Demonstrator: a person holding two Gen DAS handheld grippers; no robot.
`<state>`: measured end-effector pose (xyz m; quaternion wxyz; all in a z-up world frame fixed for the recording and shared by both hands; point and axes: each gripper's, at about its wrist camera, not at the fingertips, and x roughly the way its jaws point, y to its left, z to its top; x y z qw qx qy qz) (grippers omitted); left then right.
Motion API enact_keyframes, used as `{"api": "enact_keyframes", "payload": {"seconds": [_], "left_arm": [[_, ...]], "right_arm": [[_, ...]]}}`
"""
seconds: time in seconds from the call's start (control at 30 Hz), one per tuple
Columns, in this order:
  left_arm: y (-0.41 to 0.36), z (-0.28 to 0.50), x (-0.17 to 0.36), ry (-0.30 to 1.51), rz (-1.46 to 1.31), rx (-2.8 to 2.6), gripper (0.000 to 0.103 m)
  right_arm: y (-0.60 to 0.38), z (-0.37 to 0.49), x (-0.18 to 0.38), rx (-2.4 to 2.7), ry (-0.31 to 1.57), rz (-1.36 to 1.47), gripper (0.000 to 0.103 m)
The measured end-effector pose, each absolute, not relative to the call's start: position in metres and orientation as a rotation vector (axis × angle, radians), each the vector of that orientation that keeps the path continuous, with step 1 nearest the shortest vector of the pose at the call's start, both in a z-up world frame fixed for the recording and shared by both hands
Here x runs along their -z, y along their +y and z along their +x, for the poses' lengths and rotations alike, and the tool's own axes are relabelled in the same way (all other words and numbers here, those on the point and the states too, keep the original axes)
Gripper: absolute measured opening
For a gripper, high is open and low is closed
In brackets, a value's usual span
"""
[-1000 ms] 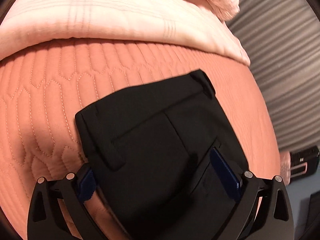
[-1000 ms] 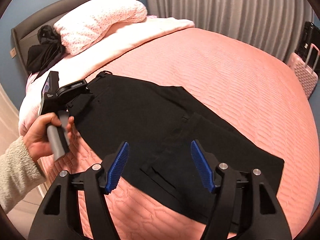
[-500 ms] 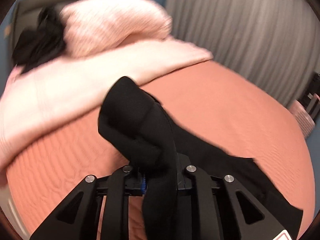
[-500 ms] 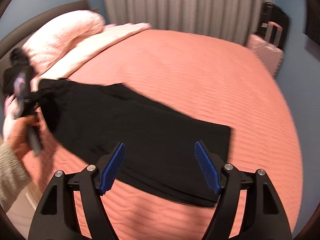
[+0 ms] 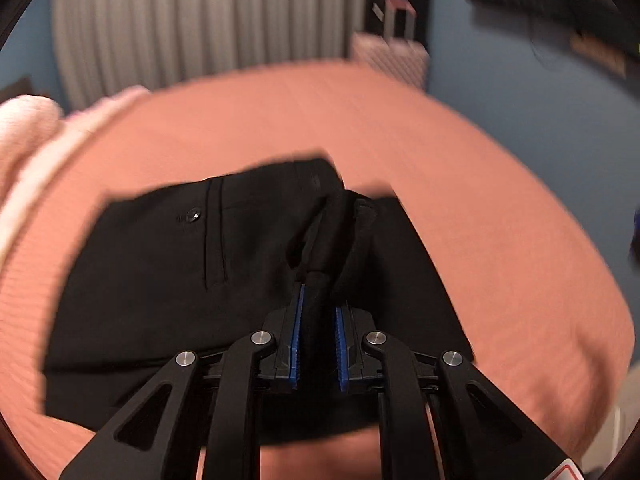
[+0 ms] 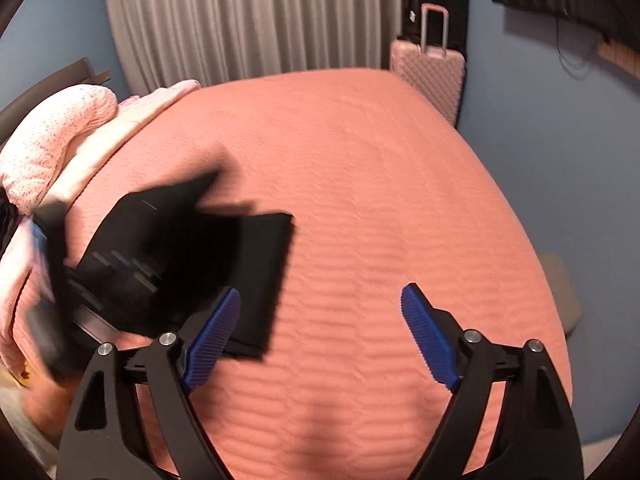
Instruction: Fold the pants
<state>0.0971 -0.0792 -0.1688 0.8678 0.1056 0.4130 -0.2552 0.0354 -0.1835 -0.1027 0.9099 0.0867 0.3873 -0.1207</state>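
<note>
Black pants (image 5: 168,264) lie folded on the salmon quilted bed (image 5: 460,160). My left gripper (image 5: 318,300) is shut on a bunched edge of the pants near the waistband, its blue pads pinching the cloth. In the right wrist view the pants (image 6: 256,264) sit at the left of the bed (image 6: 380,200), partly blurred, with the left gripper tool over them. My right gripper (image 6: 320,312) is open and empty above the bed, its left fingertip (image 6: 216,320) over the pants' near corner.
Pink pillows and a folded blanket (image 6: 60,140) lie at the bed's head on the left. A pink suitcase (image 6: 430,68) with a black bag stands by the grey curtain (image 6: 240,20). A blue wall lies to the right.
My left gripper shut on the pants' edge and carried it across, folding the pants over into a shorter stack. My right gripper stayed open and drew away to the right.
</note>
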Motion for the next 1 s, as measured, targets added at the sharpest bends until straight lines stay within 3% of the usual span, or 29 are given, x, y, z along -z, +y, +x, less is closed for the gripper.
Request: {"api": "enact_keyframes", "payload": {"seconds": [0.2, 0.27, 0.37, 0.43, 0.5, 0.53, 0.57, 0.6, 0.67, 0.83, 0.97, 1.0], "left_arm": [[-0.092, 0.058, 0.164, 0.793, 0.257, 0.591, 0.017], [-0.085, 0.057, 0.16, 0.775, 0.259, 0.627, 0.023], [-0.086, 0.06, 0.173, 0.852, 0.289, 0.671, 0.028], [-0.085, 0.054, 0.154, 0.806, 0.269, 0.698, 0.028], [-0.07, 0.042, 0.132, 0.725, 0.265, 0.743, 0.039], [-0.064, 0.042, 0.127, 0.725, 0.271, 0.736, 0.039], [-0.049, 0.049, 0.118, 0.728, 0.245, 0.723, 0.039], [-0.035, 0.06, 0.11, 0.736, 0.205, 0.697, 0.04], [-0.008, 0.105, 0.098, 0.766, 0.153, 0.586, 0.043], [0.029, 0.238, 0.125, 0.898, 0.287, 0.302, 0.045], [0.055, 0.31, 0.19, 1.083, 0.284, 0.265, 0.05], [0.062, 0.314, 0.192, 1.045, 0.268, 0.275, 0.055]], "right_arm": [[-0.212, 0.033, 0.134, 0.217, 0.851, 0.267, 0.082], [-0.217, 0.039, 0.14, 0.186, 0.845, 0.317, 0.082], [-0.218, 0.055, 0.147, 0.152, 0.862, 0.358, 0.082], [-0.213, 0.061, 0.139, 0.151, 0.838, 0.336, 0.082], [-0.211, 0.067, 0.138, 0.149, 0.854, 0.313, 0.082], [-0.208, 0.073, 0.141, 0.159, 0.899, 0.291, 0.081], [-0.206, 0.078, 0.142, 0.156, 0.912, 0.282, 0.075], [-0.202, 0.085, 0.14, 0.118, 0.91, 0.288, 0.064], [-0.186, 0.104, 0.129, 0.034, 0.875, 0.303, 0.057], [-0.12, 0.195, 0.129, -0.128, 0.879, 0.235, 0.054], [-0.081, 0.247, 0.189, -0.162, 1.03, 0.118, 0.052], [-0.087, 0.246, 0.206, -0.14, 1.052, 0.094, 0.045]]}}
